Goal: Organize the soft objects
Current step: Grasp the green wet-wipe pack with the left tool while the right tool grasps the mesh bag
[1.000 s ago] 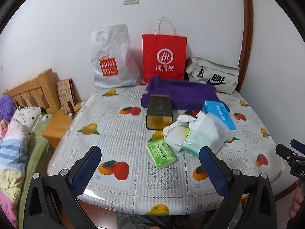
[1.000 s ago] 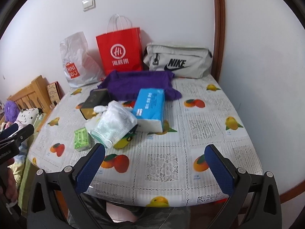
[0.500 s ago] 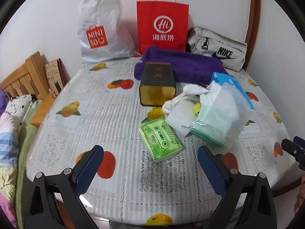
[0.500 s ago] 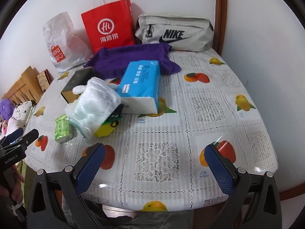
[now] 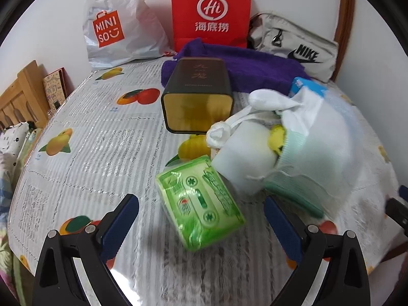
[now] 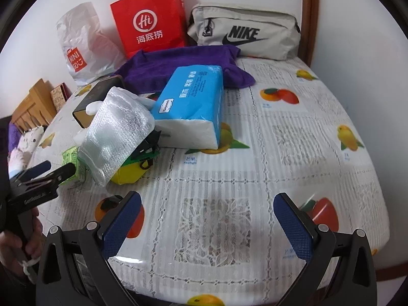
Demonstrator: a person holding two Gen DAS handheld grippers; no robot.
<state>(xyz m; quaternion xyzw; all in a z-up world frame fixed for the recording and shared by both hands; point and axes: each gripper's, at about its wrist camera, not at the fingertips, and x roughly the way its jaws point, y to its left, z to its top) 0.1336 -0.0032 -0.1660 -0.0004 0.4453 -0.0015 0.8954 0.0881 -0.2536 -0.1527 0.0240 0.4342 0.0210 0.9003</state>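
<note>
A green tissue pack (image 5: 201, 201) lies on the fruit-print table between the fingers of my open left gripper (image 5: 201, 219), close ahead. Right of it is a clear bag of white and mint soft items (image 5: 301, 153), also in the right wrist view (image 6: 117, 132), with a yellow soft toy (image 6: 130, 173) under it. A blue tissue pack (image 6: 191, 102) lies beyond, and a purple towel (image 6: 183, 63) behind that. My right gripper (image 6: 206, 224) is open and empty over bare tablecloth near the front edge.
A dark tin box (image 5: 197, 94) lies on its side mid-table. A Miniso plastic bag (image 5: 114, 25), a red paper bag (image 5: 211, 12) and a grey Nike bag (image 6: 244, 30) stand along the wall. A wooden bed frame (image 5: 20, 94) is at the left.
Both grippers have moved forward and lower over the table. The green tissue pack now sits between the left fingers. Both stay open.
</note>
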